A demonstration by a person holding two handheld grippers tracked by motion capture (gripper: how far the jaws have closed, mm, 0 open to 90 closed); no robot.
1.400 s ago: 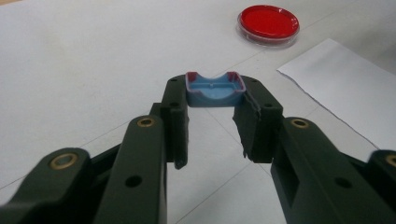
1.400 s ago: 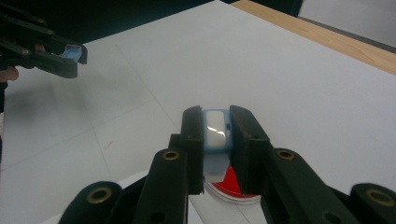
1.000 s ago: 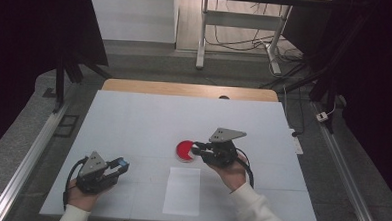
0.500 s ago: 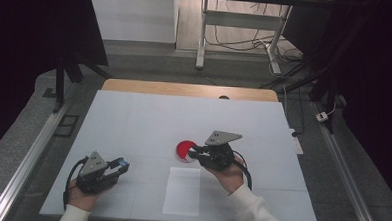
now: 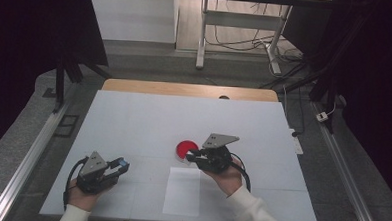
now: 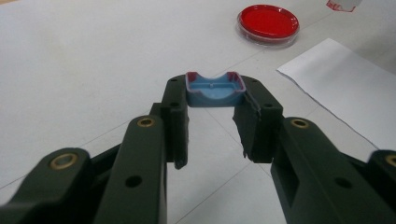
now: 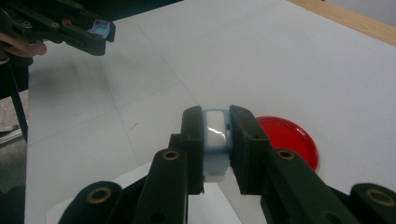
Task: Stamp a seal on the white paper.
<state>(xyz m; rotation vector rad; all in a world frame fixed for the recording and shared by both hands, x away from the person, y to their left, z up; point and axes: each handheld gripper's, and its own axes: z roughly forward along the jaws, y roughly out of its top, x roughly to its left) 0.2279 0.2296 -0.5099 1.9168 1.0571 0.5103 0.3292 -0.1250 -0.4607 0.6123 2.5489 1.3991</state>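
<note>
My left gripper (image 5: 123, 164) rests low at the near left of the white table, shut on a small blue cap-like piece (image 6: 215, 88) with a reddish rim, pinched at its jaw tips. My right gripper (image 5: 190, 155) hovers near the table's middle, shut on a small light-blue and white block (image 7: 215, 132). A round red dish (image 5: 184, 148) lies on the table just under and beyond the right gripper's tips; it also appears as the red dish (image 7: 290, 138) and the red dish (image 6: 267, 23). The left gripper (image 7: 95, 33) shows far off in the right gripper view.
A white sheet of paper (image 5: 182, 191) lies flat near the front edge, between the two hands. A wooden strip (image 5: 190, 89) borders the table's far edge. Metal rails (image 5: 27, 159) run along both sides, and a table frame with cables stands beyond.
My right gripper has drifted slightly left and toward the near edge, over the red dish's rim. The left gripper has stayed put.
</note>
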